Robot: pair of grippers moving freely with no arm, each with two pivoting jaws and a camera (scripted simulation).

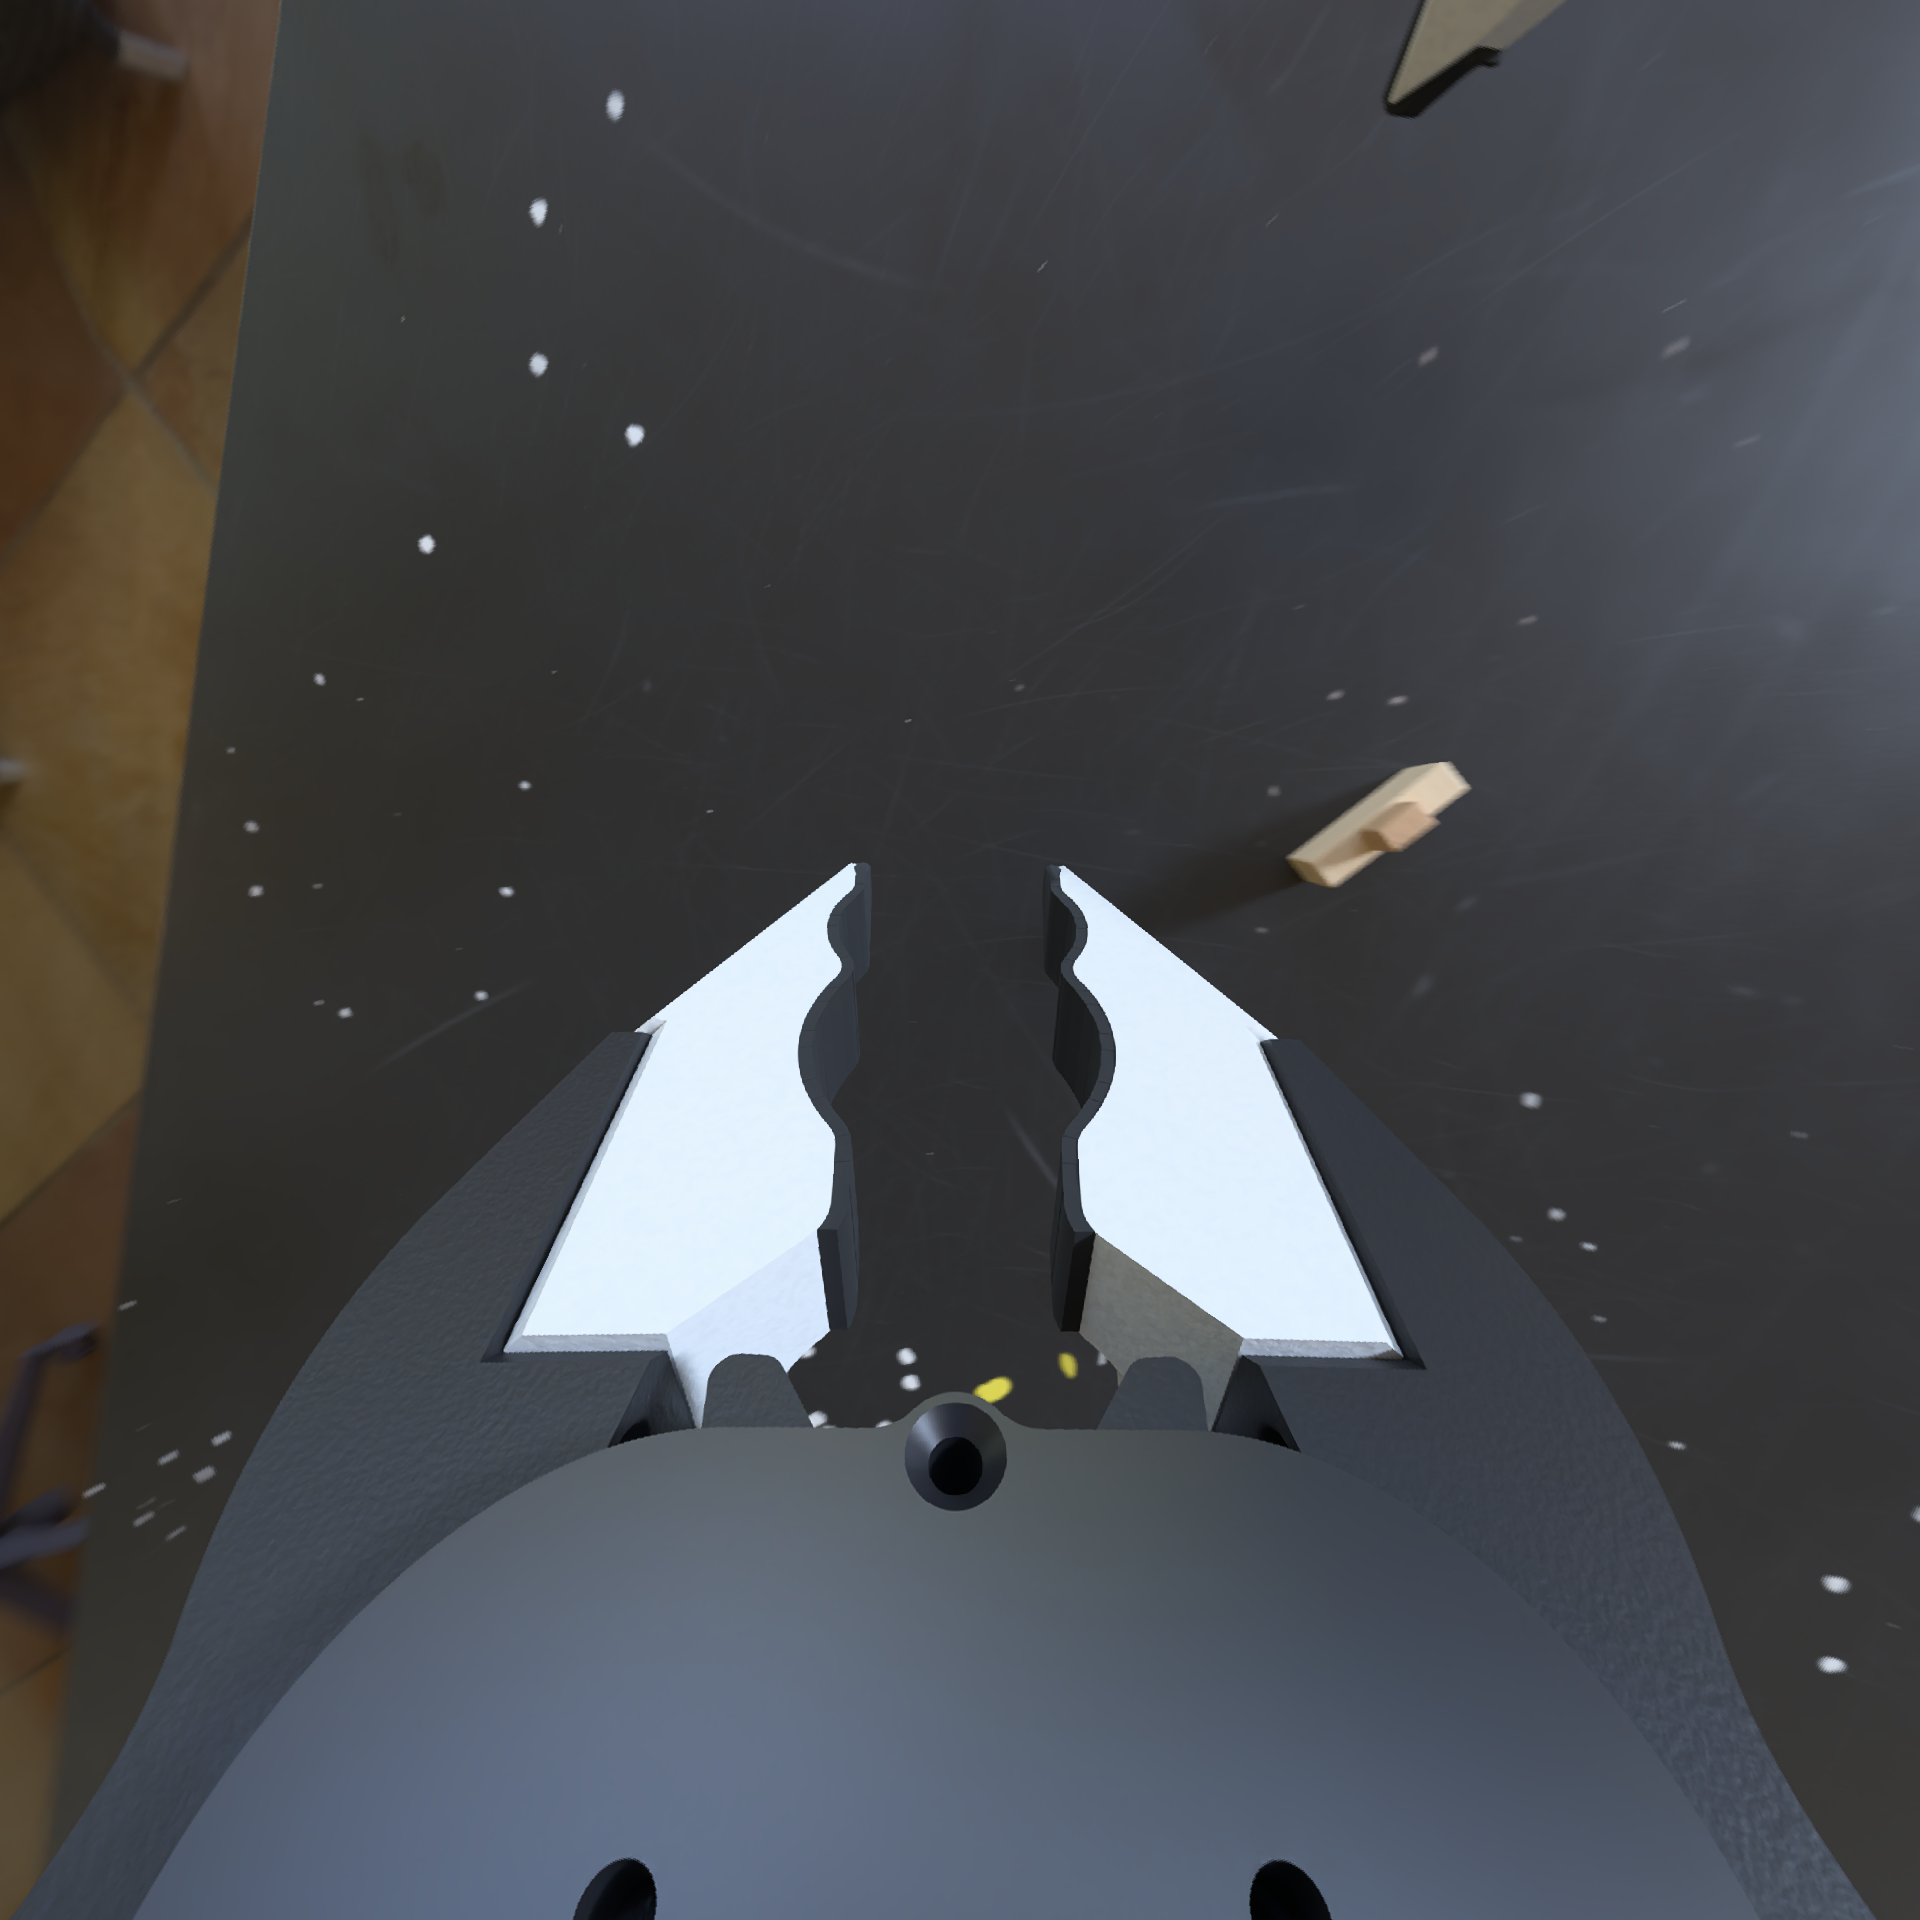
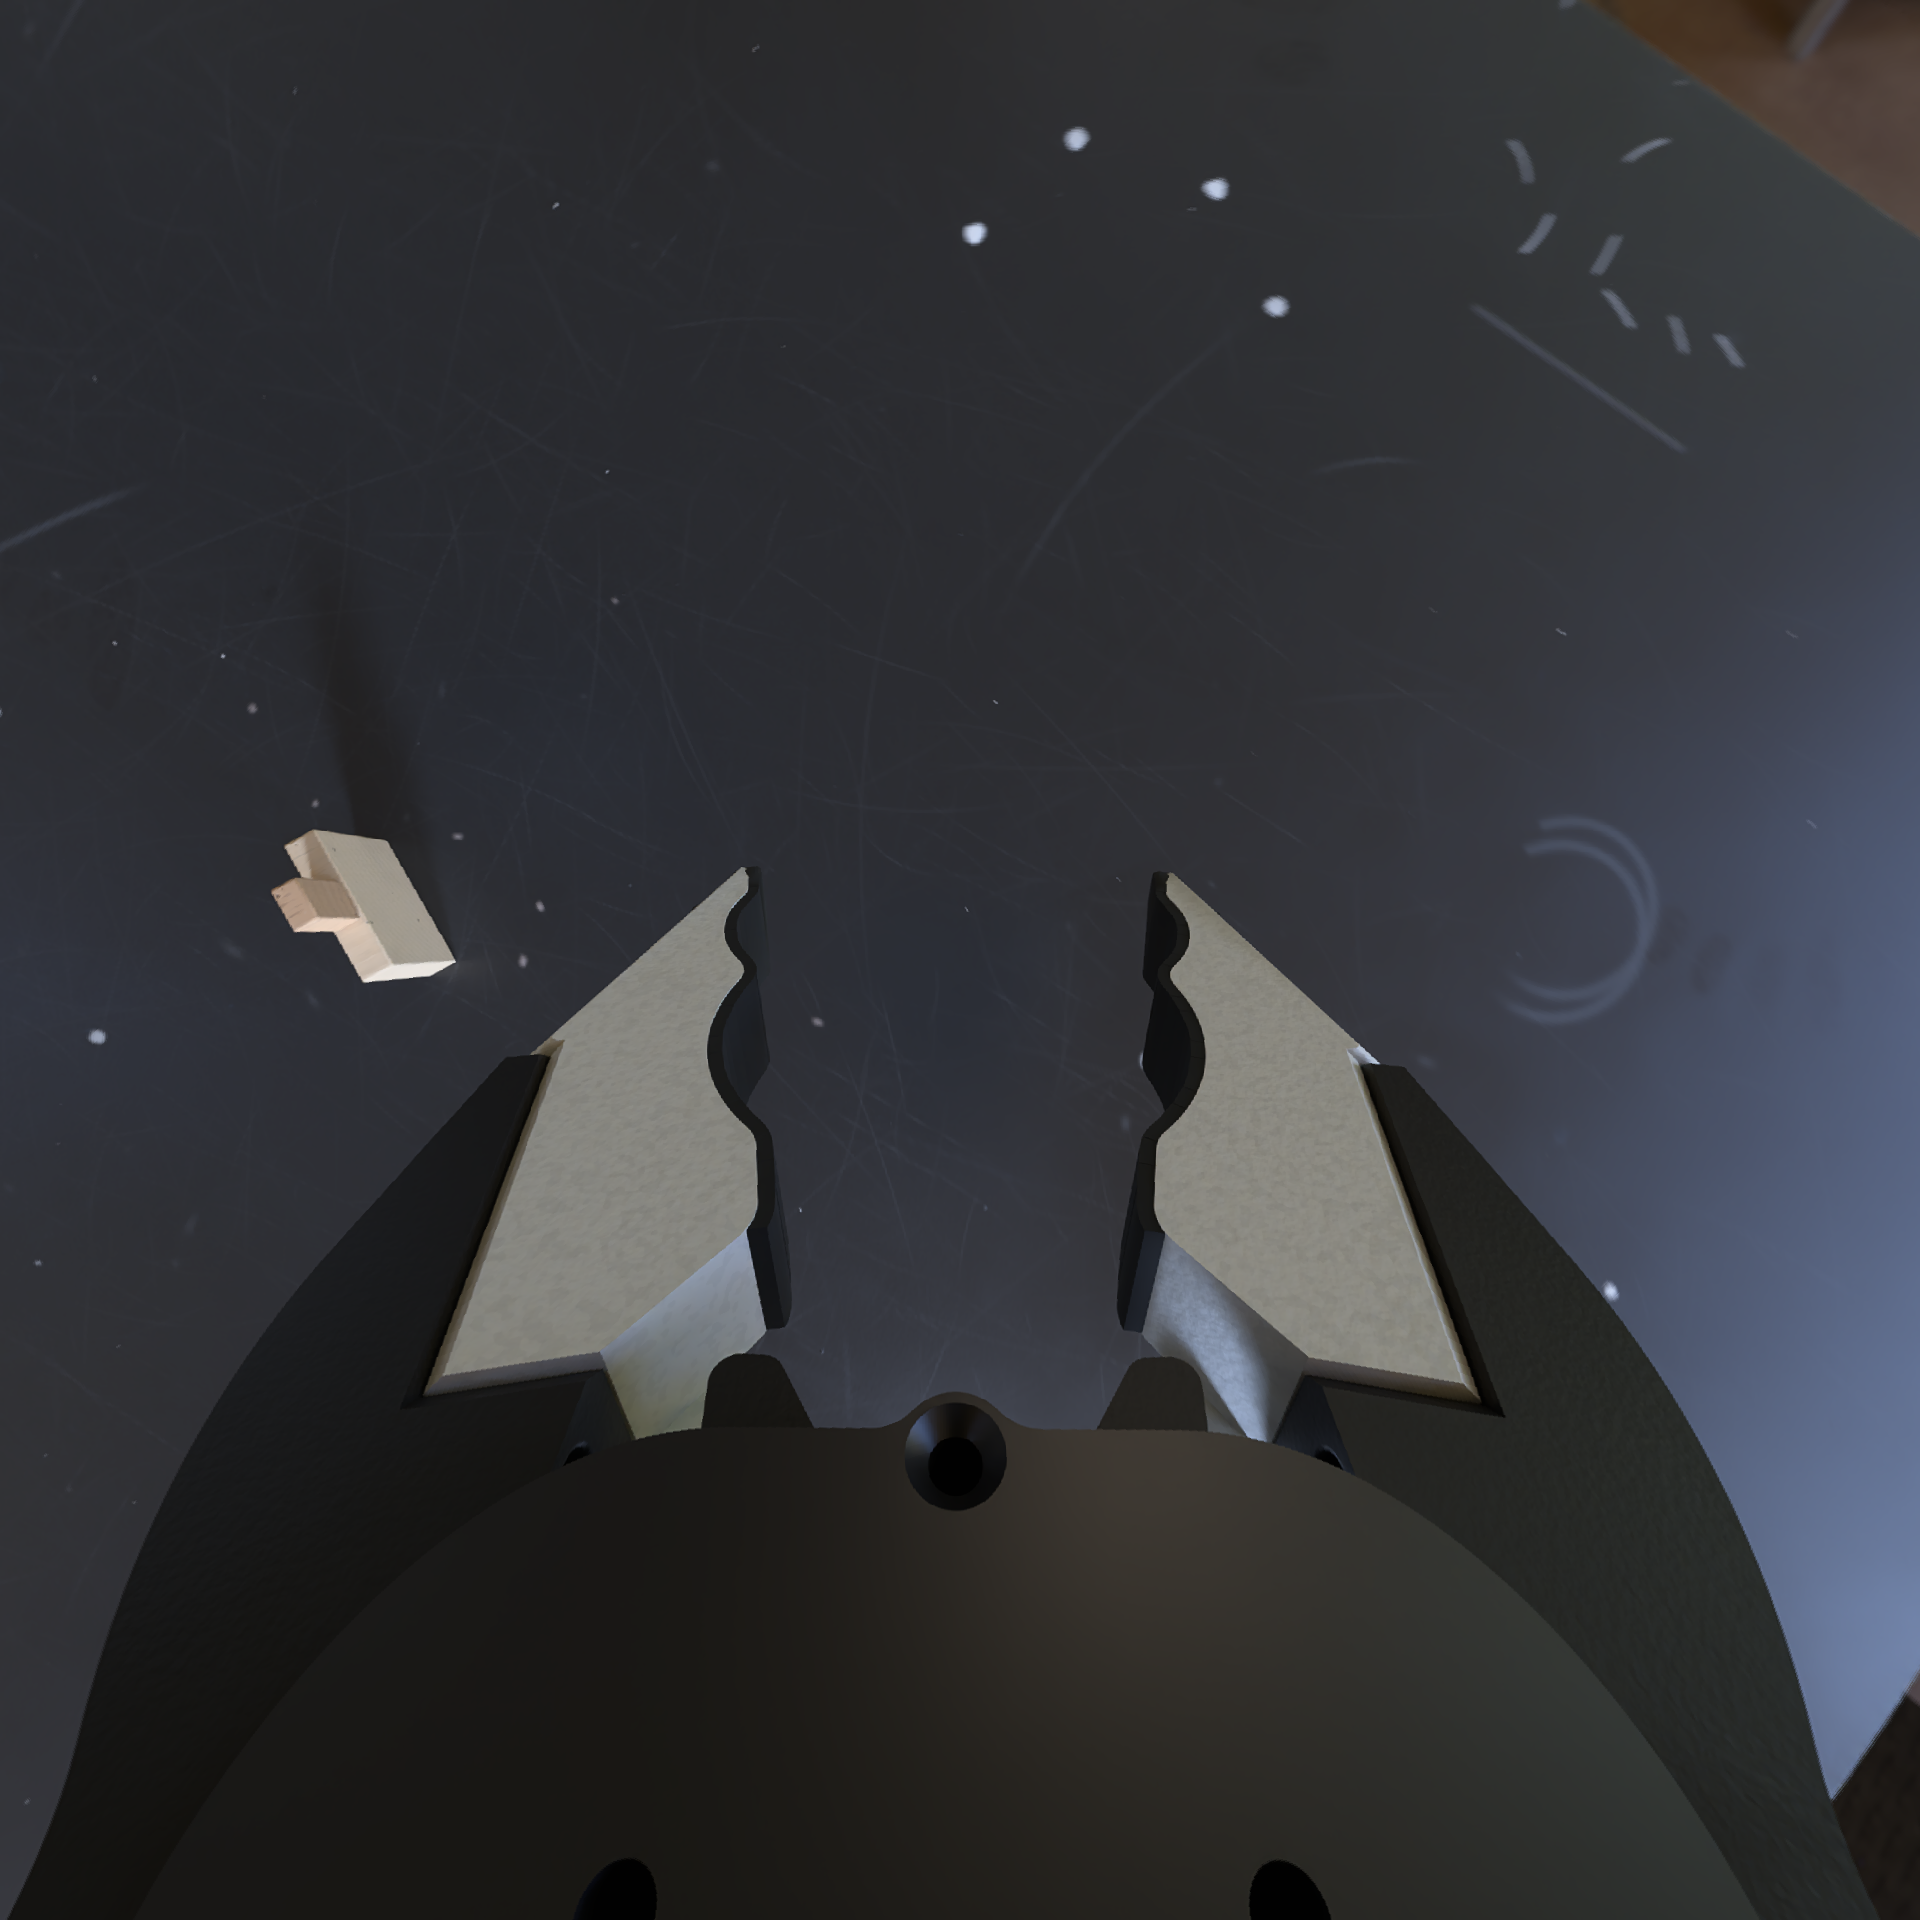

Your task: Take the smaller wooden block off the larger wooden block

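A larger pale wooden block (image 1: 1351,840) lies flat on the dark table, to the right of my left gripper's tips. A smaller wooden block (image 1: 1405,827) sits on it and sticks out over its near edge. In the right wrist view the larger block (image 2: 390,920) lies to the left of my right gripper, with the smaller block (image 2: 310,904) on its left side. My left gripper (image 1: 957,883) is open and empty, above the table. My right gripper (image 2: 954,888) is open wider, empty, and apart from the blocks. The other gripper's finger (image 1: 1455,52) shows at the top right of the left wrist view.
The dark scratched table (image 1: 935,520) has white specks. Its left edge (image 1: 244,520) borders a tiled floor in the left wrist view. In the right wrist view its right edge (image 2: 1870,1714) and far right corner show.
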